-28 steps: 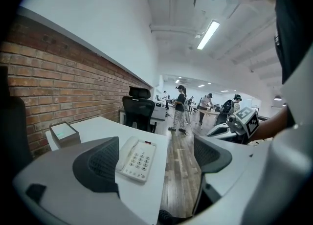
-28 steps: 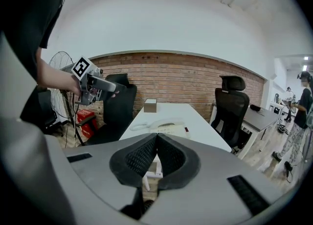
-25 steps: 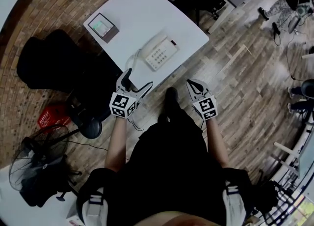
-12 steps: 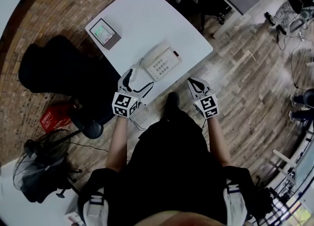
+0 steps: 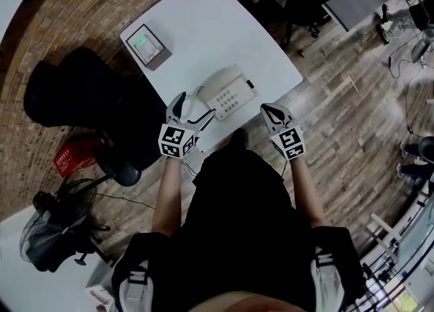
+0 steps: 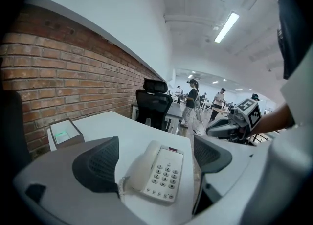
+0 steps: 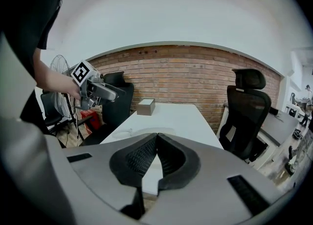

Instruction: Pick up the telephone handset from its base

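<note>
A white table [image 5: 210, 26] stands against a brick wall in an open office, and I stand at its near corner with a tool in each hand. The telephone [image 6: 157, 172] sits close to that corner, so I can reach it without leaning over.

My left gripper [image 5: 196, 104] is spread wide and empty, its two dark pads well apart. Seen along it, the whole telephone lies in the gap ahead of the pads, not yet touched by either. I hold it this way, I judge, because the opening must clear the handset [image 6: 141, 166] before it can close on it. The handset lies in its cradle on the base [image 6: 167, 176], on the side nearer my left-hand pad, with the keypad toward the right-hand pad. A coiled cord [image 6: 120, 186] hangs from the handset's near end, just ahead of the left-hand pad, so a lift will have to allow for its pull.

My right gripper [image 7: 156, 151] is closed, pad against pad, with nothing between them. It hovers off the table's edge, to the right of the telephone and apart from it. My guess is that it waits there to keep out of the left one's way.

Beyond my left jaws, far up the table by the wall, sits a small box [image 6: 63, 133] with a green-lit top, well apart from the telephone. A black office chair [image 6: 154, 104] stands past the table's far end. The pick-up has not begun. The next move calls for shifting the left opening over the handset alone, not the base.
</note>
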### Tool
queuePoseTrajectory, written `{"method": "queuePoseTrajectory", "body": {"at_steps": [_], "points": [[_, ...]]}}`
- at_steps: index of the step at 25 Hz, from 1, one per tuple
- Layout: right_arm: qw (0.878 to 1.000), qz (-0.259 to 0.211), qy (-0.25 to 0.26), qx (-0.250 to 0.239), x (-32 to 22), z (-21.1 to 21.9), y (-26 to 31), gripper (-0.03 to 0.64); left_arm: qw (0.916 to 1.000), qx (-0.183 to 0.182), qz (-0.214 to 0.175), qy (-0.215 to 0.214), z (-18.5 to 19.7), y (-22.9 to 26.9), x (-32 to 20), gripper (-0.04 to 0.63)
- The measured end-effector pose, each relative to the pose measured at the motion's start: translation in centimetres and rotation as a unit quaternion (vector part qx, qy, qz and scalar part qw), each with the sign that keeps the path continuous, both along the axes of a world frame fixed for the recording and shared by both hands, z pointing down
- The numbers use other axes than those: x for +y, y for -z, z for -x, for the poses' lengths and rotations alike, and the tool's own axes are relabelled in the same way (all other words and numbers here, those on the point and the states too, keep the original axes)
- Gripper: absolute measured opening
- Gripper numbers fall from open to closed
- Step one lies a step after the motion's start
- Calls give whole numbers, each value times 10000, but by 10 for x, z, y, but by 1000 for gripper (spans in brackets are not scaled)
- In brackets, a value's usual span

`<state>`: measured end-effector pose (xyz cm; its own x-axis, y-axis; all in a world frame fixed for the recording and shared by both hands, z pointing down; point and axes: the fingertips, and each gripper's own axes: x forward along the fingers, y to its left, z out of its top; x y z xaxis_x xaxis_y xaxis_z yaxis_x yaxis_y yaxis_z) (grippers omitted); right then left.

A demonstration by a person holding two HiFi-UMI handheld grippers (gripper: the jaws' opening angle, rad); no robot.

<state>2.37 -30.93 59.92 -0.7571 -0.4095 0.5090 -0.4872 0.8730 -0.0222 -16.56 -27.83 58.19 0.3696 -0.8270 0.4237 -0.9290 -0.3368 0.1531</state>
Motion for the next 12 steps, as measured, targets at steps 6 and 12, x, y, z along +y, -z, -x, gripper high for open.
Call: {"method": "queuePoseTrajectory", "body": {"at_steps": [6, 12], "points": [[9997, -6, -154, 206, 4, 12, 1, -2, 9992, 109, 146, -351, 0, -17, -11, 469], [9984, -9, -430, 362, 11, 10, 0, -2, 9969, 368, 156, -680, -4, -27, -29, 469]]}}
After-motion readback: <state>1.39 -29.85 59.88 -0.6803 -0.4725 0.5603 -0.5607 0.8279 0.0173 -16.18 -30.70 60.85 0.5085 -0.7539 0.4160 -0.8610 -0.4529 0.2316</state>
